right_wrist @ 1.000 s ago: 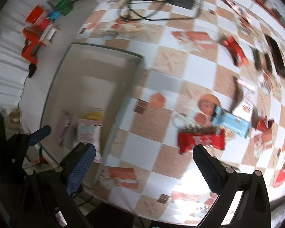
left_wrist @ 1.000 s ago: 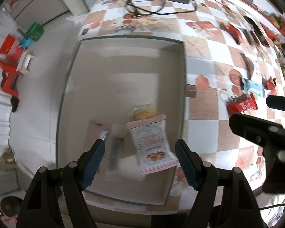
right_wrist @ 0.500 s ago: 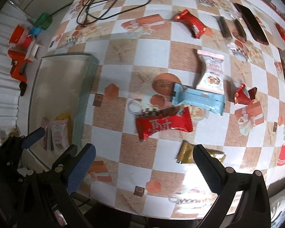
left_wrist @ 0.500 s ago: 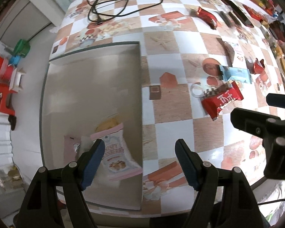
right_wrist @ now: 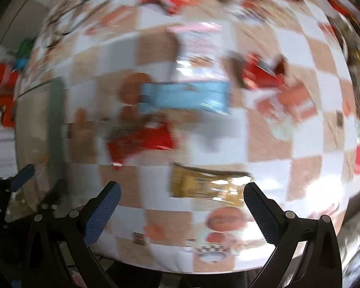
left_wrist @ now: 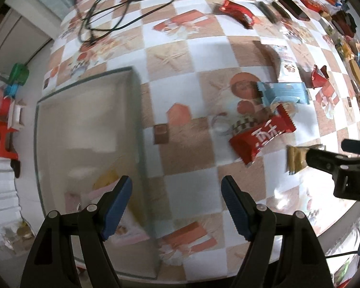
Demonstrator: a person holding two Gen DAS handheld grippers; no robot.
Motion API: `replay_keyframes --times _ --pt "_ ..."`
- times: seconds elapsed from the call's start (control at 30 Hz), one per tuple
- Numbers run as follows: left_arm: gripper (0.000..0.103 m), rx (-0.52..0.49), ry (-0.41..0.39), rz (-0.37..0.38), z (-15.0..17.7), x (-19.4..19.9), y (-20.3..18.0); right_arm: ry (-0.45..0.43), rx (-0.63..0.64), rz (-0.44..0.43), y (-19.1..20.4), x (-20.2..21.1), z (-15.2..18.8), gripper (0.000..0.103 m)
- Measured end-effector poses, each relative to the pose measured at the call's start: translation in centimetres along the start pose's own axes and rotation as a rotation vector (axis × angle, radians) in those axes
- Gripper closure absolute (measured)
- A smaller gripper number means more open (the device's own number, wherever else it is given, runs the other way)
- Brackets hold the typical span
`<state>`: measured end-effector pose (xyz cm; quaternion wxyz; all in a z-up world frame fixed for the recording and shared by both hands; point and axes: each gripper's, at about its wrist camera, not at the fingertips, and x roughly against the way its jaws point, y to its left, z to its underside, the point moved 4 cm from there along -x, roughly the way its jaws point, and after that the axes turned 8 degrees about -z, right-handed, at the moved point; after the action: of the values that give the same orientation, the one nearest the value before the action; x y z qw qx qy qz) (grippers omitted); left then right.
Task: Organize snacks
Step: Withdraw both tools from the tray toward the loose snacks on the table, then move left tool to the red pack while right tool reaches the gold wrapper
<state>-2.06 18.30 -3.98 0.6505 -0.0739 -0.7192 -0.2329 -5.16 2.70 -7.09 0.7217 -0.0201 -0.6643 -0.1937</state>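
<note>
A clear bin stands at the table's left edge with a pink snack pack and a yellow one inside. My left gripper is open and empty above the bin's right wall. My right gripper is open and empty, just in front of a gold snack bar. A red packet, a light blue bar and a pink-white pack lie beyond it. The right wrist view is blurred. In the left wrist view the red packet and blue bar lie right of the bin.
The checkered tablecloth carries a black charger with cable at the back, a red packet, dark bars, and several more snacks along the right edge. Red and green items sit on the floor left.
Both grippers have moved right, away from the bin. The right gripper has come down close over the gold bar and the loose snacks, and its view has blurred.
</note>
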Motion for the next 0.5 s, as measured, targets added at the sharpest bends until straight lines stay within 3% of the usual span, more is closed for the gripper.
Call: replay_keyframes --times 0.3,0.5 --pt "0.023 -0.192 -0.03 0.036 -2.0 -0.7 -6.7 0.035 -0.066 0.043 -6.0 -0.4 2.2 0.0" --pt "0.023 -0.24 -0.01 0.0 -3.3 -2.6 -9.2 0.058 -0.017 0.051 -6.9 -0.5 3.6 0.0"
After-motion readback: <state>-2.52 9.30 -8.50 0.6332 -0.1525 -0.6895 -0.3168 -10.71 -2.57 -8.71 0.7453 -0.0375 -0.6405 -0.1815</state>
